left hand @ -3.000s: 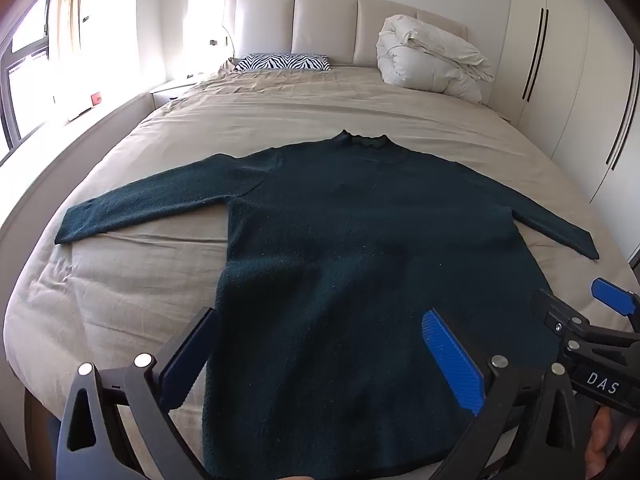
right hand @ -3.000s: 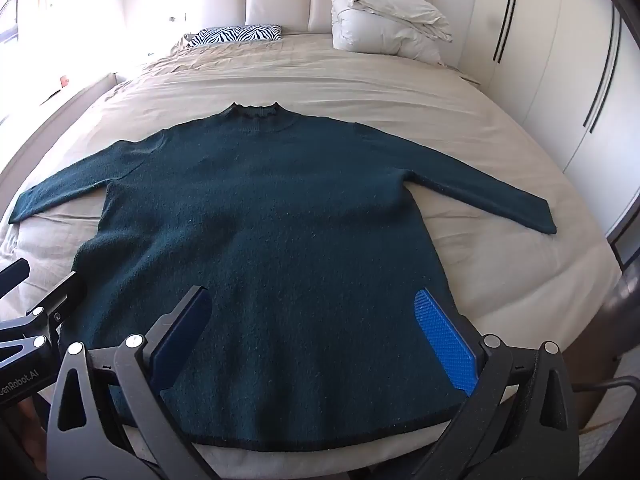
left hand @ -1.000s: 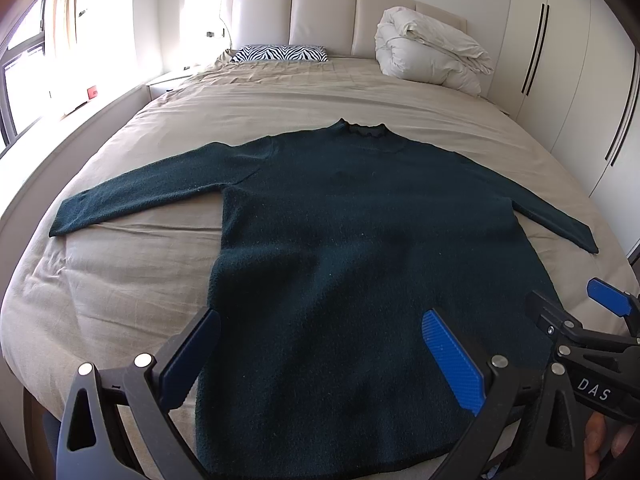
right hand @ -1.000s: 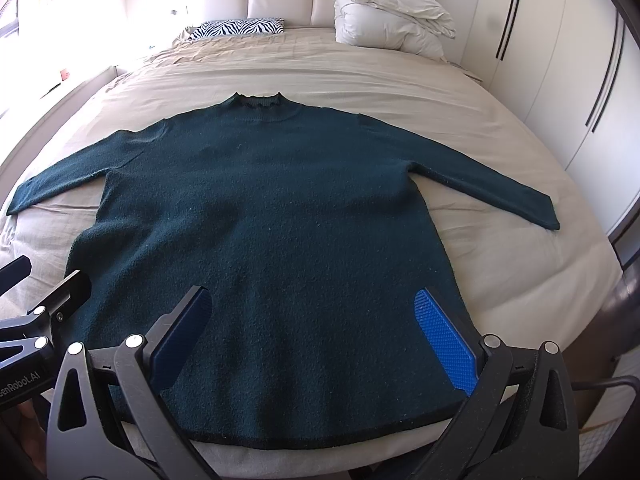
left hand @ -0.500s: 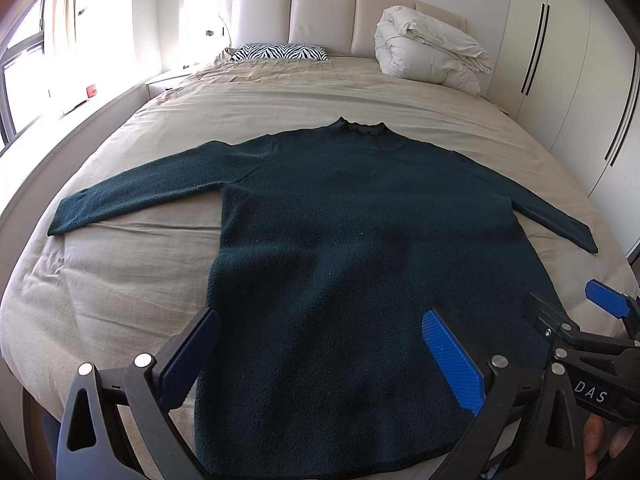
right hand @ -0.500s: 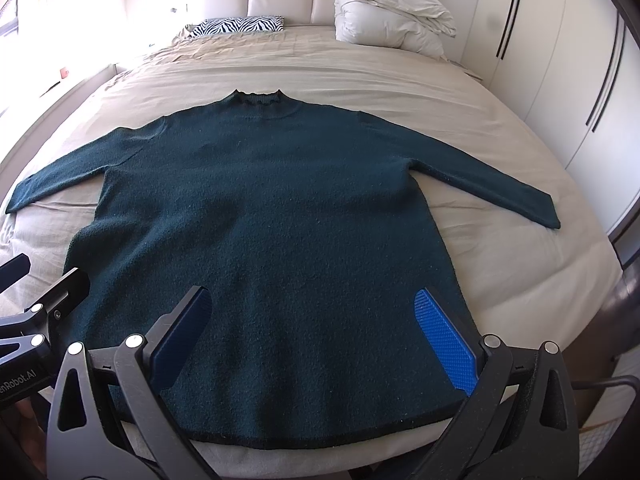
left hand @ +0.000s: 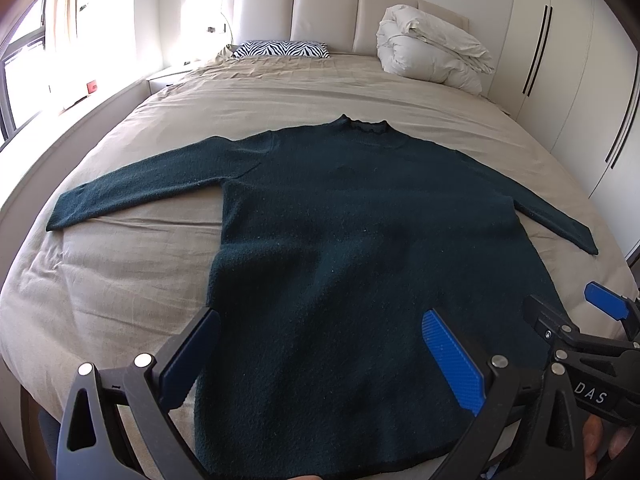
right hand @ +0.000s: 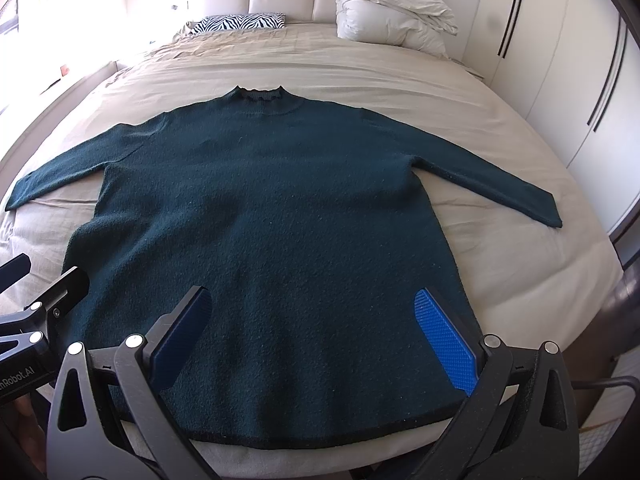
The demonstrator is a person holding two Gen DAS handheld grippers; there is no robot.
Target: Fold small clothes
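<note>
A dark green knit sweater (left hand: 360,232) (right hand: 272,216) lies flat on the bed, neck toward the headboard, both sleeves spread out to the sides, hem at the near edge. My left gripper (left hand: 320,332) hovers open above the lower left part of the sweater, holding nothing. My right gripper (right hand: 312,312) hovers open above the lower right part, also holding nothing. The right gripper (left hand: 576,312) shows at the right edge of the left wrist view. In the right wrist view the left gripper (right hand: 28,276) pokes in from the left edge.
The bed (left hand: 280,96) has a beige cover. A zebra-print pillow (left hand: 280,49) and a bundled white duvet (left hand: 432,56) lie by the headboard. White wardrobe doors (right hand: 560,60) stand to the right, a window ledge (left hand: 72,96) to the left.
Both grippers have drifted slightly, so the sweater sits a little differently in view. Neither gripper has closed, and the sweater lies as before.
</note>
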